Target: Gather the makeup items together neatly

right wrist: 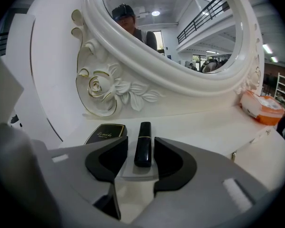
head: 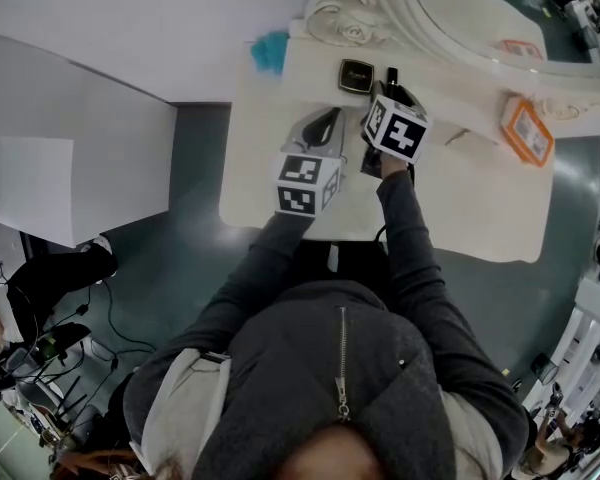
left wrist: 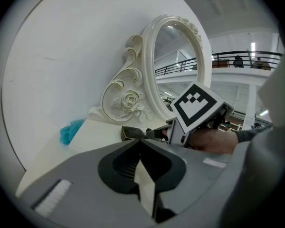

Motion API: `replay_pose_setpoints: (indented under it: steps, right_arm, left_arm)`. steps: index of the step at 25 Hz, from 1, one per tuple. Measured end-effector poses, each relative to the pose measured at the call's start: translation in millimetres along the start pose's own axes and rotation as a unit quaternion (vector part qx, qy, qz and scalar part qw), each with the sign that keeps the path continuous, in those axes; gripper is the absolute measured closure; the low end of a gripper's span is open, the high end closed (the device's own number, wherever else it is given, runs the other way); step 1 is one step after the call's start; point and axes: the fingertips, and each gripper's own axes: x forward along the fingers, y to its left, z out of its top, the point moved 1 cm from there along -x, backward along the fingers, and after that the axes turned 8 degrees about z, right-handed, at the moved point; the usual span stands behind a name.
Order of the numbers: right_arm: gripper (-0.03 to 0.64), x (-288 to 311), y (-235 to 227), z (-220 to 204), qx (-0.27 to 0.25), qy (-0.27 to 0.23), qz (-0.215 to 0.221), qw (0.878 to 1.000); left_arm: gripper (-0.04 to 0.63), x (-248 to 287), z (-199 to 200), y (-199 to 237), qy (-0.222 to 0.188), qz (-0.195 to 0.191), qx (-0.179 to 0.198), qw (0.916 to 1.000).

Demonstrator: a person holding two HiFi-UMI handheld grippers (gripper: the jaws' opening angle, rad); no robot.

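A black lipstick tube lies on the raised white shelf under the mirror. It sits between the jaws of my right gripper, which stand open with a gap on each side of it. Just left of it lies a black compact with gold lettering. From the head view the compact and the lipstick lie side by side, with the right gripper reaching over them. My left gripper is shut on nothing and hovers over the table, short of the shelf, left of the right one.
An ornate white oval mirror with a carved rose rises behind the shelf. An orange packet lies on the shelf at the right. A turquoise puff sits at the shelf's left end. The white table drops off to the floor on both sides.
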Motion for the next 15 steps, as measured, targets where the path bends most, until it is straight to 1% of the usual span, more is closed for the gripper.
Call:
replay_pose_setpoints:
  steps: [3, 4, 12, 15]
  right_arm:
    - [0.397, -5.6, -2.5, -2.4, 0.001, -0.010, 0.006, 1.000]
    - [0.393, -8.1, -3.8, -3.2, 0.003, -0.013, 0.007, 1.000]
    - [0.390, -42.6, -14.5, 3.4, 0.017, -0.053, 0.024, 0.998]
    - [0.391, -67.8, -7.8, 15.1, 0.029, -0.091, 0.056, 0.994]
  left_arm:
    - [0.586, -0.9, -1.4, -2.0, 0.001, -0.001, 0.002, 1.0000]
    - [0.586, -0.8, -1.8, -3.1, 0.002, -0.002, 0.004, 1.0000]
    - [0.586, -3.9, 1.6, -23.0, -0.003, -0.021, 0.017, 0.9996]
    - [0.586, -8.6, 9.9, -35.2, -0.014, -0.033, 0.019, 0.9992]
